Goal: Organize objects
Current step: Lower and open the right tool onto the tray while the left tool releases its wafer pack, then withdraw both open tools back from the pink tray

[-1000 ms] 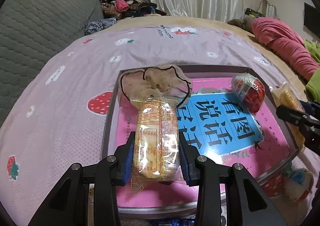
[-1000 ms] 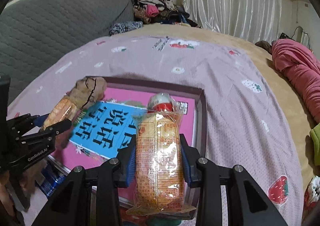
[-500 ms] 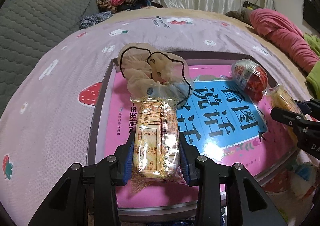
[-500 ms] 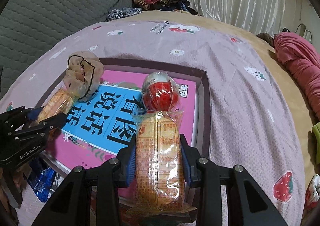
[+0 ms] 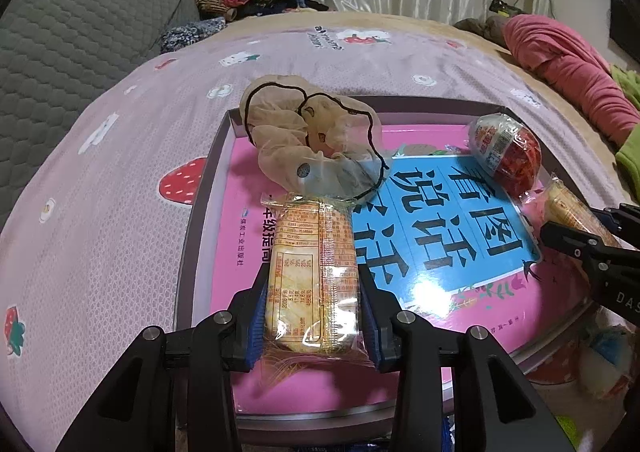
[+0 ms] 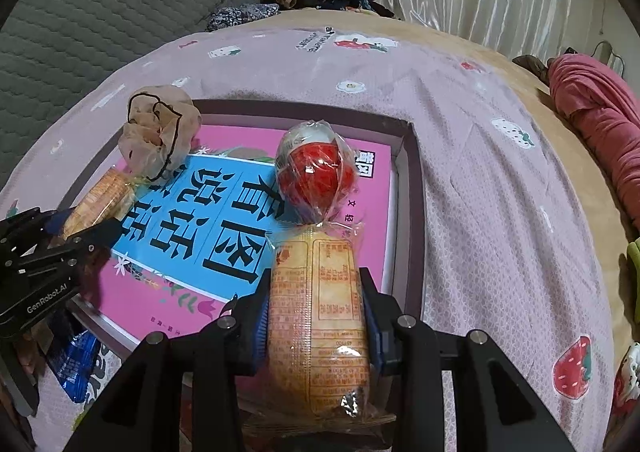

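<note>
Biscuit packets fill both tools: the left hand-held gripper (image 5: 312,316) clamps one wrapped biscuit packet (image 5: 310,280) between its blue pads, and the right hand-held gripper (image 6: 316,316) clamps a second biscuit packet (image 6: 318,328) the same way. Both packets hang low over a shallow tray (image 5: 200,212) that sits on the bed (image 5: 100,212) and holds a pink and blue book (image 5: 440,220). On the book lie a beige scrunchie (image 5: 312,144), just past the left packet's far end, and a red wrapped snack (image 6: 314,176), touching the right packet's tip.
</note>
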Tool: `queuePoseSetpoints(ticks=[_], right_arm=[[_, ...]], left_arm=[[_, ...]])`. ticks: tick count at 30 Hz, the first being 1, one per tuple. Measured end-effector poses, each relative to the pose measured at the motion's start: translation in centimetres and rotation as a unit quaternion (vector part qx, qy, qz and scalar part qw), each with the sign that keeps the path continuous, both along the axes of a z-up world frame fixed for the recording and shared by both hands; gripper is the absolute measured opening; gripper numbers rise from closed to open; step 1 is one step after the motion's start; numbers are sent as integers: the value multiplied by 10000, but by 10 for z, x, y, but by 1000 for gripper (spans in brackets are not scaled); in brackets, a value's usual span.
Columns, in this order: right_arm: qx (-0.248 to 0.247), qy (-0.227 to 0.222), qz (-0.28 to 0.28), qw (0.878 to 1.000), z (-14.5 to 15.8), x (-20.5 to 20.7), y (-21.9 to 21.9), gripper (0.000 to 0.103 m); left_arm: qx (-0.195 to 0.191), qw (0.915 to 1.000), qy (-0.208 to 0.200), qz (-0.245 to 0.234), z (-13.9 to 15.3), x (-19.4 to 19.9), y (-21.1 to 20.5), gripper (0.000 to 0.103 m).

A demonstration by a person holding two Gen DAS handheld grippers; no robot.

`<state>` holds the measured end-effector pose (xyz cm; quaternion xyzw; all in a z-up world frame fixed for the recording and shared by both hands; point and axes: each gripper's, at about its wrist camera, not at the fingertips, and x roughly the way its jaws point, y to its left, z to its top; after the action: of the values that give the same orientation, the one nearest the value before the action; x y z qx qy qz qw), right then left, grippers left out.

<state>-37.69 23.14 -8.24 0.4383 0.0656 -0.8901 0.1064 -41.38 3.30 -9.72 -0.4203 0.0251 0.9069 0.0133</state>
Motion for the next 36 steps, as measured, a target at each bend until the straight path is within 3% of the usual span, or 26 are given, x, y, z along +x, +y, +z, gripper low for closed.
queuePoseSetpoints(ticks=[6,10,15,18,25,29,30,31,36], right_arm=[[-15,38,-47,10000,0,-1,2,40],[-1,38,-31,10000,2,-2,3,41],[-17,101,-48,9999,6,-1,5,48],[-50,147,-52,9999,9,1,5,50],[-71,246,-95,9996,16,5,5,51],[-104,369,-123,9992,24,9,6,58],[-117,424,-121,9990,27,10,6,60],[-134,481,-134,9987,31,12,6,61],[-245,754,-112,9968,50,22,3,69]], left_arm=[[4,10000,-47,16,0,-1,-1,42],[-25,10000,-63,24,1,2,-3,49],[-18,9999,-103,18,2,4,-2,51],[-38,10000,-83,9,5,7,-2,62],[-11,10000,-4,22,13,12,-5,64],[80,9999,39,53,19,16,-9,67],[87,9999,80,65,22,17,-10,76],[77,9998,136,88,26,19,-11,78],[1,9991,378,172,42,29,-13,78]])
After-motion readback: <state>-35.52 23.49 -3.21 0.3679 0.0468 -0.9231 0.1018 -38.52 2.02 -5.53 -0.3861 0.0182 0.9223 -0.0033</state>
